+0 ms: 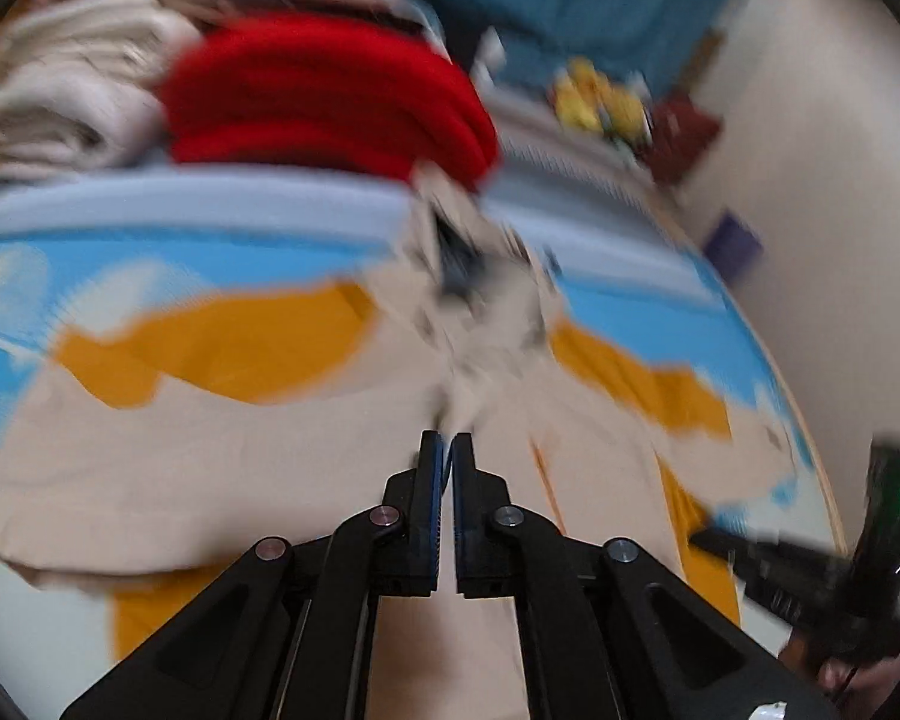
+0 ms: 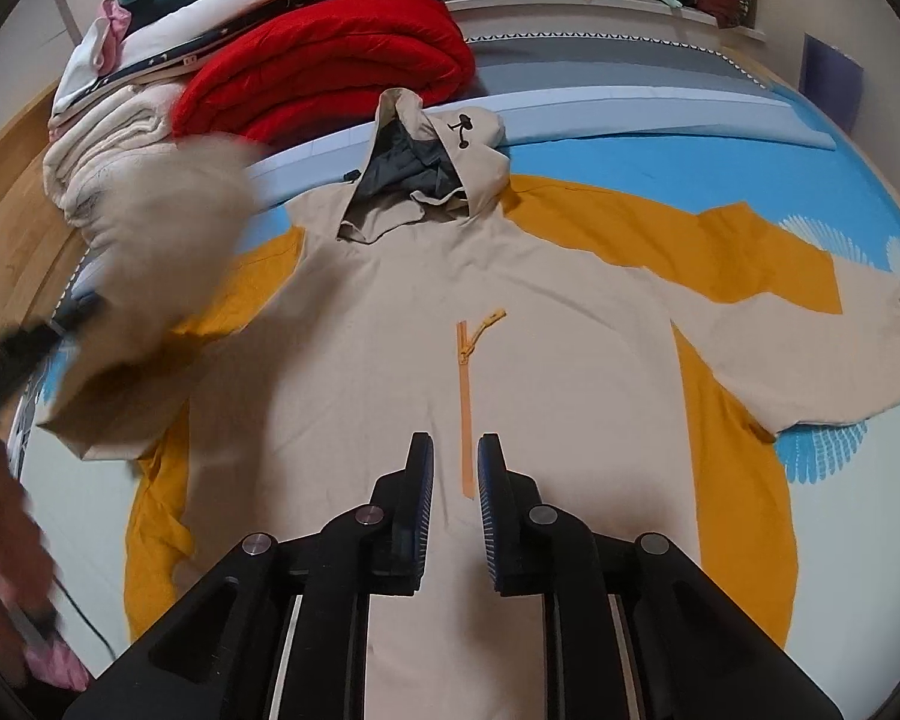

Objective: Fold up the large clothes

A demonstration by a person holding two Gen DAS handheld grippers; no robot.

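On the bed, the jacket lies flat; left gripper closed and empty-looking, blurred; right gripper slightly parted, empty.

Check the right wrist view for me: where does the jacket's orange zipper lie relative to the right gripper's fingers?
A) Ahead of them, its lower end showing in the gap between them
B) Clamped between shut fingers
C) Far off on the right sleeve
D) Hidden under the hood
A: the orange zipper runs down the chest of the beige jacket and its lower end shows in the open gap of the right gripper, unpinched.
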